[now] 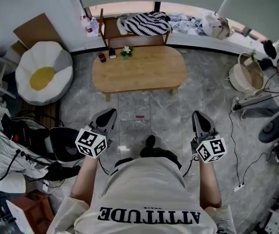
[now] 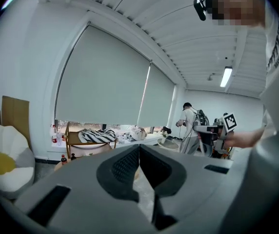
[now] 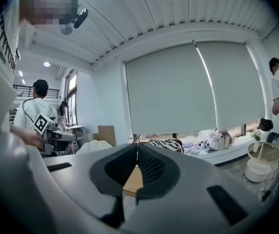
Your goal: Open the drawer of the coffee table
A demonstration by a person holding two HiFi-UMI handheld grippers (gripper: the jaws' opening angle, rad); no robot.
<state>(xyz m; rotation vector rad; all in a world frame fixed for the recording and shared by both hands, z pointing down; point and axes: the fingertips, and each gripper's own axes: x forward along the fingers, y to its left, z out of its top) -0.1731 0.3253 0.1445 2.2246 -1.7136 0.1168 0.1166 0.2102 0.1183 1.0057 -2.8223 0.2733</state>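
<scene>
The coffee table is a low oval wooden one on the grey floor, some way ahead of me. Its top hides the side facing me, so no drawer front shows. My left gripper and right gripper are held side by side above the floor, short of the table, both pointing at it. In the left gripper view the left gripper has its jaws shut with nothing between them. The right gripper is shut and empty too, with the table's top just below its tips.
Small bottles and a plant stand on the table's far left corner. A wooden chair with a striped cloth is behind it, an egg-shaped cushion at left, a basket and cables at right. Other people stand to both sides.
</scene>
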